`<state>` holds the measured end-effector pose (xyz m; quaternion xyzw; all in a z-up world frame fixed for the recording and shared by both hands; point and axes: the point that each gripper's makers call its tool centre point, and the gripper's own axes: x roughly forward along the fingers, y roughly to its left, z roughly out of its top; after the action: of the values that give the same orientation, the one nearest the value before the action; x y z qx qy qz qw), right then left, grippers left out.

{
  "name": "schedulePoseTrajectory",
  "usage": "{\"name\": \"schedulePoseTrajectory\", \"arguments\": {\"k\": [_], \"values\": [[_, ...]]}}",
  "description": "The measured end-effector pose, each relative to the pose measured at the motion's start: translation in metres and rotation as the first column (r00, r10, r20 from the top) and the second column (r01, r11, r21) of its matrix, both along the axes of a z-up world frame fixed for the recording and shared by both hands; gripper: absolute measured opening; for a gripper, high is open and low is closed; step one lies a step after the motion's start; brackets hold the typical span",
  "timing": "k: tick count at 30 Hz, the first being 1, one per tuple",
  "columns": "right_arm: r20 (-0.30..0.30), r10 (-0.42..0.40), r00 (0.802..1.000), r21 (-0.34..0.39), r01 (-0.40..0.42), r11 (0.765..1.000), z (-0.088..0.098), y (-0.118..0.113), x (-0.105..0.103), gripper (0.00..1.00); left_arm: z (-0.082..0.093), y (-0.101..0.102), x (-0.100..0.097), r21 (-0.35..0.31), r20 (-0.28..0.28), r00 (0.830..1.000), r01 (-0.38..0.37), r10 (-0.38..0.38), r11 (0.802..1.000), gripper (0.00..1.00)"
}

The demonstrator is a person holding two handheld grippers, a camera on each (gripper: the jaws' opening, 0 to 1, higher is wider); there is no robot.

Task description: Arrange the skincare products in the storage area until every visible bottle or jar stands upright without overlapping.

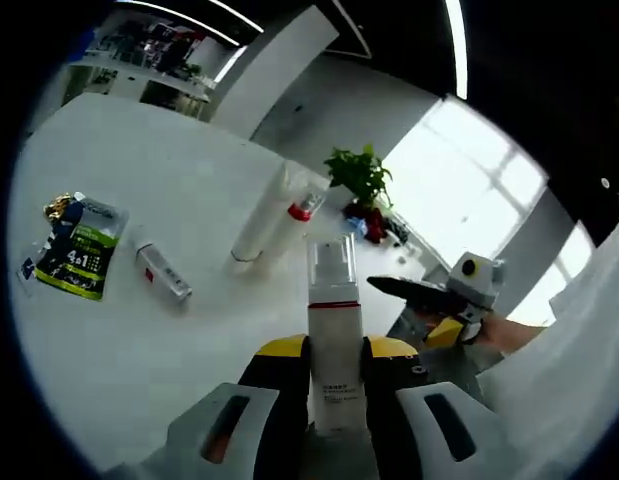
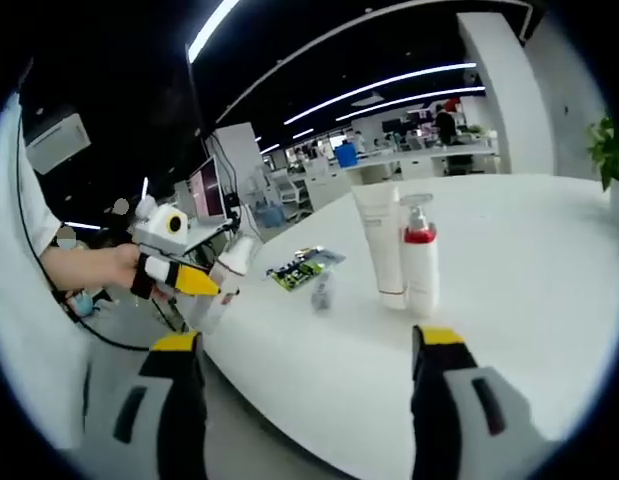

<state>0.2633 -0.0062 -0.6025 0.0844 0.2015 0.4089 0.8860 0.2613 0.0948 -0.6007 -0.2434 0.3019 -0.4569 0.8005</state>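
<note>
Clamped upright between the left gripper's (image 1: pixel 334 385) jaws, the pump bottle (image 1: pixel 334 340) looks ready to join the standing pair (image 2: pixel 399 255), while the right gripper (image 2: pixel 307 385) hangs wide open, holding nothing

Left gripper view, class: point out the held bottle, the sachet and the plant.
bottle (image 1: pixel 335 345), left gripper view, on its white body.
sachet (image 1: pixel 77 250), left gripper view, on its green label.
plant (image 1: pixel 360 175), left gripper view, on its leaves.
</note>
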Motion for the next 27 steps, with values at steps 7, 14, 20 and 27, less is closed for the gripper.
{"name": "schedulePoseTrajectory", "arguments": {"k": [7, 14, 20, 27], "values": [[-0.019, 0.072, 0.997, 0.193, -0.067, 0.979, 0.031, 0.022, -0.01, 0.8, 0.012, -0.014, -0.016, -0.067, 0.019, 0.999, 0.045, -0.044, 0.997, 0.17], [-0.012, 0.15, 0.989, 0.237, -0.143, 0.961, 0.042, 0.046, -0.017, 0.67, 0.025, -0.03, -0.033, -0.131, 0.046, 0.993, 0.116, -0.111, 0.985, 0.17], [-0.019, 0.216, 0.976, 0.266, -0.203, 0.942, 0.046, 0.06, -0.023, 0.54, 0.031, -0.039, -0.044, -0.146, 0.072, 0.983, 0.179, -0.17, 0.973, 0.17], [-0.025, 0.256, 0.966, 0.31, -0.236, 0.921, 0.052, 0.066, -0.027, 0.42, 0.034, -0.042, -0.05, -0.152, 0.093, 0.973, 0.224, -0.211, 0.963, 0.17]]}}
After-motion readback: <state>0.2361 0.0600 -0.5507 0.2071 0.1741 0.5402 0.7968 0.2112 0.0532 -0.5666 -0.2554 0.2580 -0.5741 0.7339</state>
